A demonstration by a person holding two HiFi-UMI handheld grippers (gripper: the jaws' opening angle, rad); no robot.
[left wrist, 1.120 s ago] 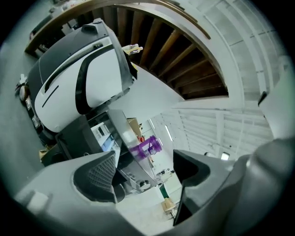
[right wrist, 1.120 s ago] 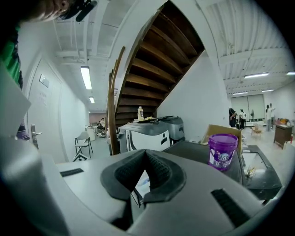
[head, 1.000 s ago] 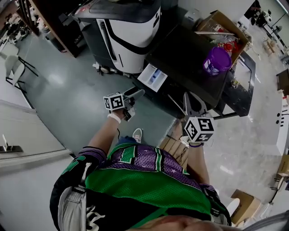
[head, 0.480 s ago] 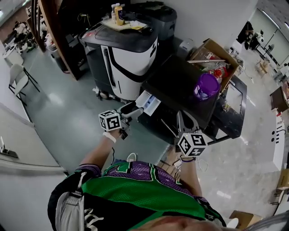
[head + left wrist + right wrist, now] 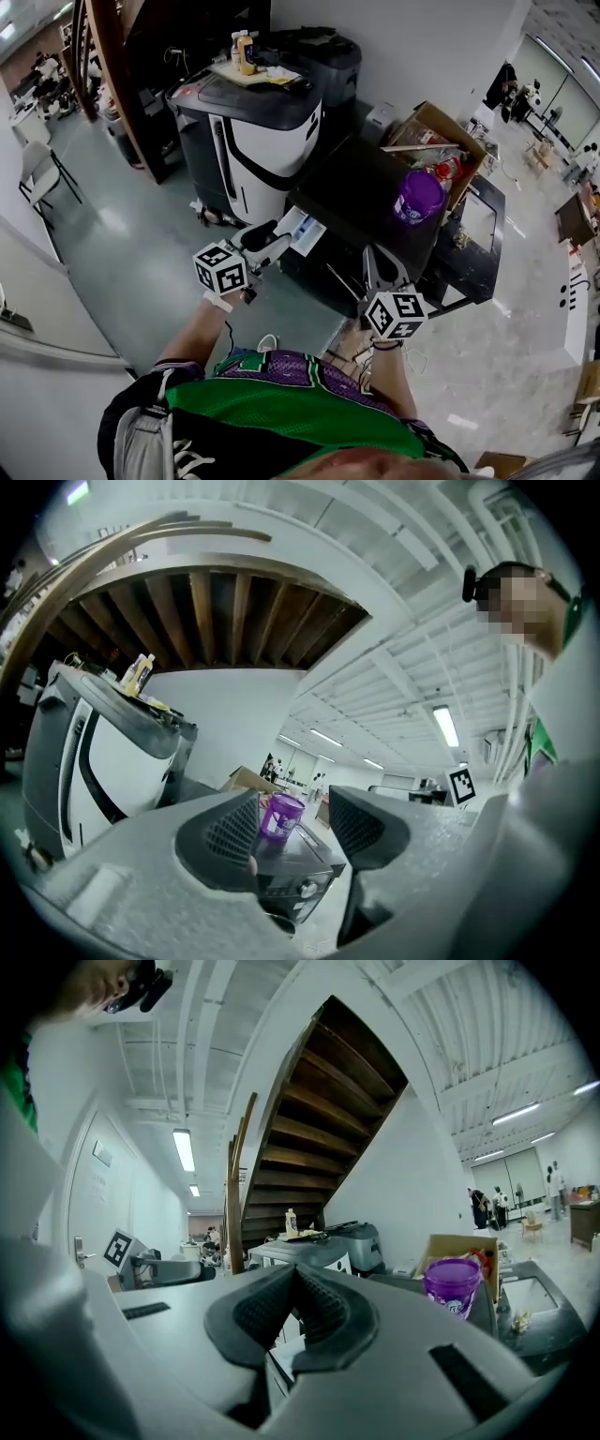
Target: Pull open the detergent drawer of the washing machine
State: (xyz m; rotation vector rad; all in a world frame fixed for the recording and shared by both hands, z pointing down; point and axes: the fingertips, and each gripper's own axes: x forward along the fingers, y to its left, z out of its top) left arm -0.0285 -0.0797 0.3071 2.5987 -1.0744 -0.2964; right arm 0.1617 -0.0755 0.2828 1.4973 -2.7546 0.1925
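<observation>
The black washing machine (image 5: pixel 352 183) stands in the middle with a purple jar (image 5: pixel 419 197) on its top. Its white-and-blue detergent drawer (image 5: pixel 302 228) sticks out of the front, pulled open. My left gripper (image 5: pixel 265 240) hovers just left of the drawer, apart from it. Its jaws have just been closing, and a gap with nothing in it still shows between them. In the left gripper view the left gripper (image 5: pixel 293 817) looks level at the jar (image 5: pixel 281 816). My right gripper (image 5: pixel 372 262) is shut on nothing before the machine's front; the pads (image 5: pixel 323 1312) touch.
A tall white-and-black machine (image 5: pixel 262 122) with bottles (image 5: pixel 244 52) on top stands left of the washer. A cardboard box (image 5: pixel 441 136) lies behind it, and a low black unit (image 5: pixel 478 234) to its right. A folding chair (image 5: pixel 37 173) stands far left, beside a wooden staircase (image 5: pixel 328 1119).
Both grippers have risen, the left more, and it has rolled. The left jaws stand narrower than before. The drawer sticks out the same in all frames.
</observation>
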